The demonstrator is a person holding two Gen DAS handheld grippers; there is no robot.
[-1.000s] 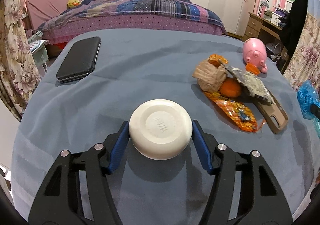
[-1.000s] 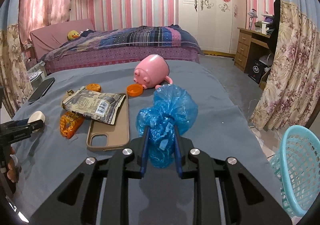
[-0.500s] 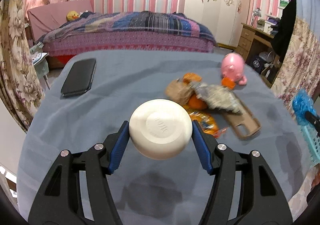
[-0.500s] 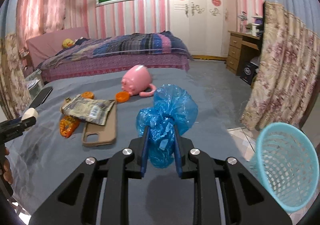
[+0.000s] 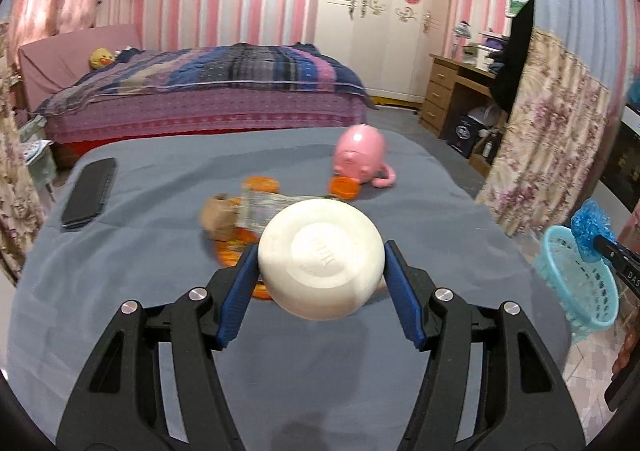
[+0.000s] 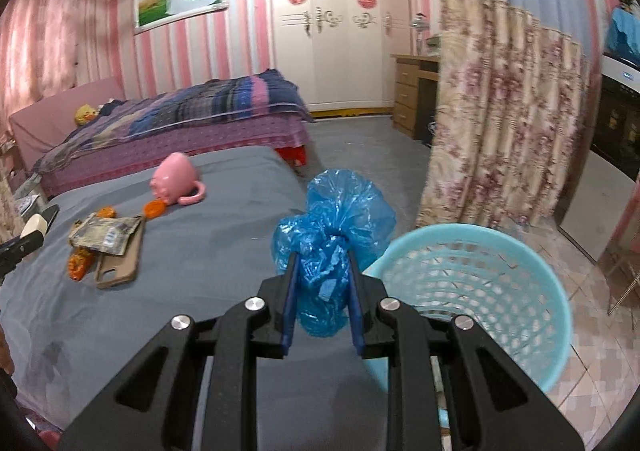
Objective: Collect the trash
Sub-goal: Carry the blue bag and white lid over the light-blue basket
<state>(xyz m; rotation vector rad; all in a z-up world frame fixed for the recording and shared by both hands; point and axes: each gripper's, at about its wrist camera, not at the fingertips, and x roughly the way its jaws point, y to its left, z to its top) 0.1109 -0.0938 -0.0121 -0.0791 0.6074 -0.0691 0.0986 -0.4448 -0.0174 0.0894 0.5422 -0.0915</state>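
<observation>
My left gripper is shut on a round white container and holds it in the air above the grey table. My right gripper is shut on a crumpled blue plastic bag, held beside the near rim of a light blue mesh trash basket on the floor to the table's right. The basket and bag also show at the right edge of the left wrist view. Wrappers and an orange packet lie on the table.
A pink pig mug lies tipped next to an orange lid. A black phone lies at the table's left. A tan phone case lies under the wrappers. A floral curtain hangs behind the basket.
My left gripper has lifted the white container off the table and turned right. My right gripper has carried the blue bag rightward to the basket's rim.
</observation>
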